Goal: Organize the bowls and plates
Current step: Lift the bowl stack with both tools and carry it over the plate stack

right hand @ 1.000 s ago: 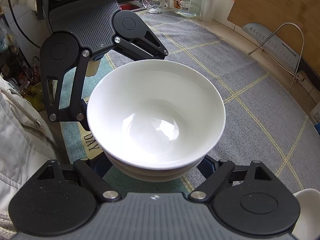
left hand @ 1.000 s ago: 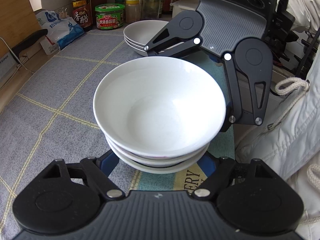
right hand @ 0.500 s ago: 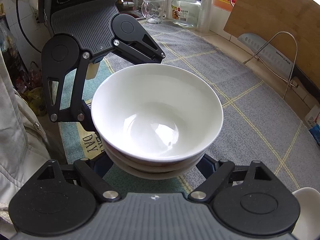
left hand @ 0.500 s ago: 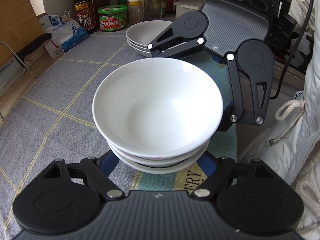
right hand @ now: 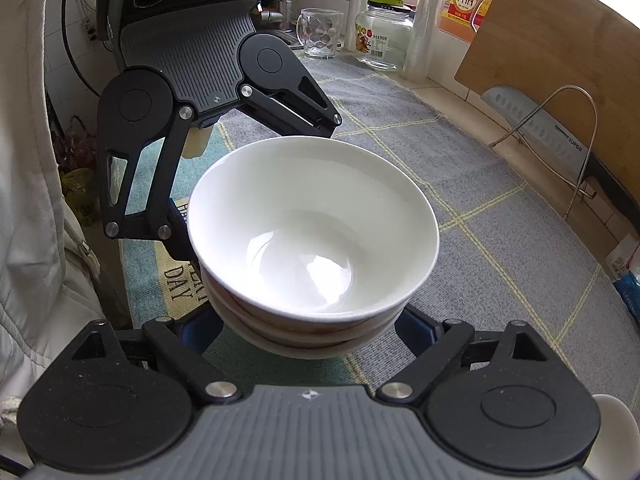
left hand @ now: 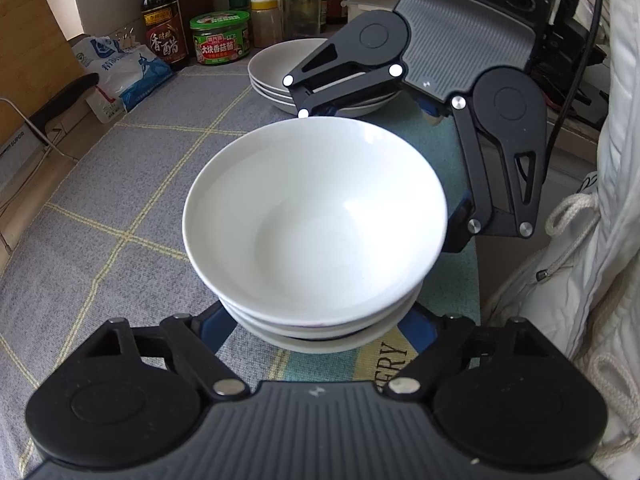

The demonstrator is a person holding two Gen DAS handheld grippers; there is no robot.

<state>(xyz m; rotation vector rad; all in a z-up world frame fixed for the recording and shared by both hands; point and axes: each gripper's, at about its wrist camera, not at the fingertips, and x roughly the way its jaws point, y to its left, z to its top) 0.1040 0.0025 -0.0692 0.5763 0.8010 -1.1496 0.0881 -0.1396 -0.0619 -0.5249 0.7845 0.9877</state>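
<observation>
Bowls (left hand: pixel 316 216) nested three deep, upright, near the front edge of the surface (right hand: pixel 500 240), resting on the mat (left hand: pixel 152 184) where grey check meets a lettered teal patch. Plates (left hand: pixel 280 80) stacked farther back, apart from the bowls, just in front of the green tub (left hand: pixel 219 39) and the dark bottle (left hand: pixel 162 12).

Left tongs (left hand: pixel 320 320) and right tongs (right hand: pixel 308 332) reaching in from opposite sides, both straddling the stack low down, blue fingers (left hand: pixel 218 326) tucked under the overhanging rims. Jaws of both opening at this moment, stack between them; no pad seen pressing on the bottom bowl, though the exact contact lies hidden beneath the rims. From the left view, right tongs (left hand: pixel 380 168) facing back across the bowls; from the right view, left tongs (right hand: pixel 256 184) likewise.

Step in hand, by the look of it: letting go of the finished stack after setting it down. Sorting seemingly near its end, with bowls in one pile and plates in another.

Next move: spread wider, then draw back and up along each approach line, clear of the rims, so as not to tip or drag the stack. A white rim at the right view's lower corner (right hand: pixel 612 432) possibly one more piece to collect; too cropped to tell.
</observation>
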